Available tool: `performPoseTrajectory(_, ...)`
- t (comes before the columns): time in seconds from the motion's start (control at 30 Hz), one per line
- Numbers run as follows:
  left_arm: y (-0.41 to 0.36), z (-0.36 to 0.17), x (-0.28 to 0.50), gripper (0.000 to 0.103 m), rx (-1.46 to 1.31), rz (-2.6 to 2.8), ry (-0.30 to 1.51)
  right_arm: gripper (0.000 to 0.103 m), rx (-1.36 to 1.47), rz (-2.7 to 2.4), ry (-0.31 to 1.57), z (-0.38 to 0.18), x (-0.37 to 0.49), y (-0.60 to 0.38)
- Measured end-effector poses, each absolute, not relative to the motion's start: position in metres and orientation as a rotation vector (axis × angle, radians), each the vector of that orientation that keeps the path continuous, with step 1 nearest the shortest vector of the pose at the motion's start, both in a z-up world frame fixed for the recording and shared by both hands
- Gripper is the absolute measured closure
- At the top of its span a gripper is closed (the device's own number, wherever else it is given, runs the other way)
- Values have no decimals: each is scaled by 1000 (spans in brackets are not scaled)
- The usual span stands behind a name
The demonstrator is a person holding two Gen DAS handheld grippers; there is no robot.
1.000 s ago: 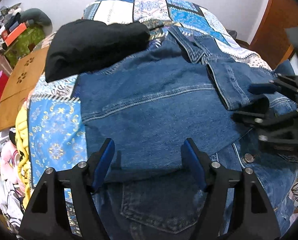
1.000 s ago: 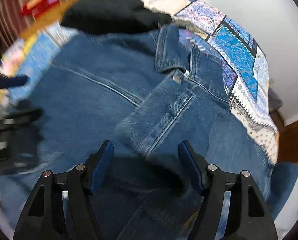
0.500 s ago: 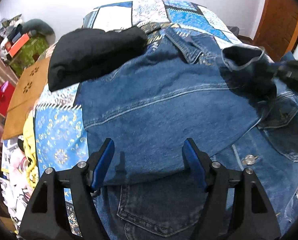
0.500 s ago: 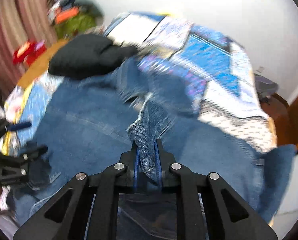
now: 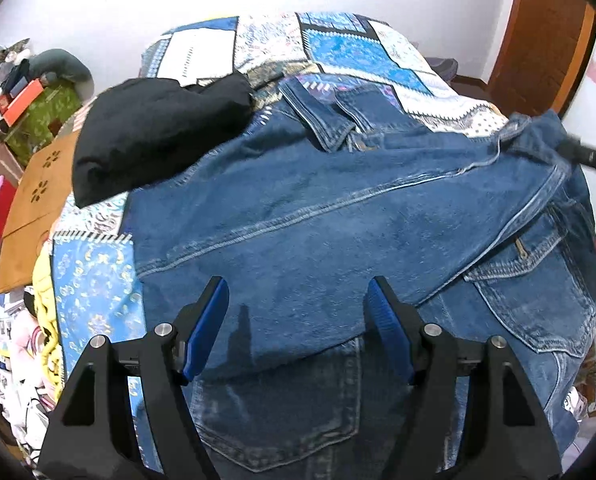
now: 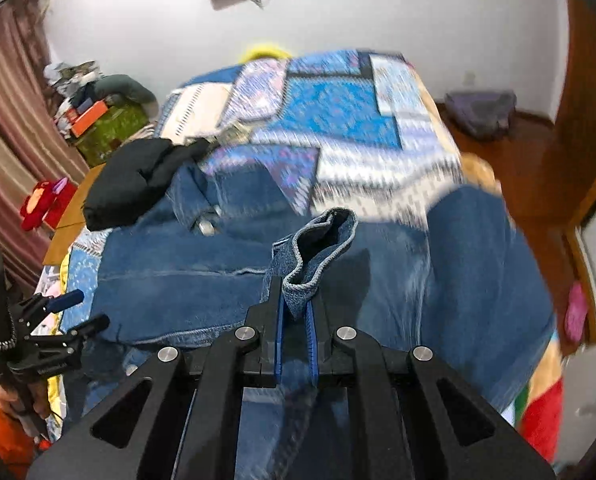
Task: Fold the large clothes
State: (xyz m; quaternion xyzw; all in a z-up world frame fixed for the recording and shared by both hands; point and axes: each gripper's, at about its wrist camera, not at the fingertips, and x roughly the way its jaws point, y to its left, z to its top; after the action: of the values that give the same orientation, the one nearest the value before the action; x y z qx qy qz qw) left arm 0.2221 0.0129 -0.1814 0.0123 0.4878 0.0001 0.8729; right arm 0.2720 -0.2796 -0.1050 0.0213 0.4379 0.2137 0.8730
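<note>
One denim jacket [image 5: 338, 220] lay spread over most of the patchwork quilt [image 5: 350, 48], collar toward the quilt's far edge, hem toward the near edge; heavy blue twill, pale contrast stitching, one zipped chest pocket visible at the right side. One pair of jeans [image 5: 282, 412] lay at the near edge, partly under the jacket's hem, back pocket up. One black garment [image 5: 158, 136] (soft, matte, bundled into a lump) sat at the quilt's far left corner, touching the jacket's shoulder. Two grippers were counted. Left gripper [image 5: 298, 332]: jaws spread wide, blue ribbed pads hovering over the hem, holding nothing. Right gripper [image 6: 296, 320]: jaws pressed nearly together, pinching the sleeve cuff [image 6: 314, 252], which stood raised above the jacket body as an open tube of cloth.
</note>
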Motion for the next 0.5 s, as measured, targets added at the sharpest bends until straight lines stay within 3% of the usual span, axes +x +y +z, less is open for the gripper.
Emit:
performPoseTrajectory(0.23,4,-176,215,32,59,-7,1007,95,142,405,952,-137,257,-303)
performPoseTrajectory(0.5,-5,-154,211,32,73,-18,957,90,108,398,908,-123,245,-300)
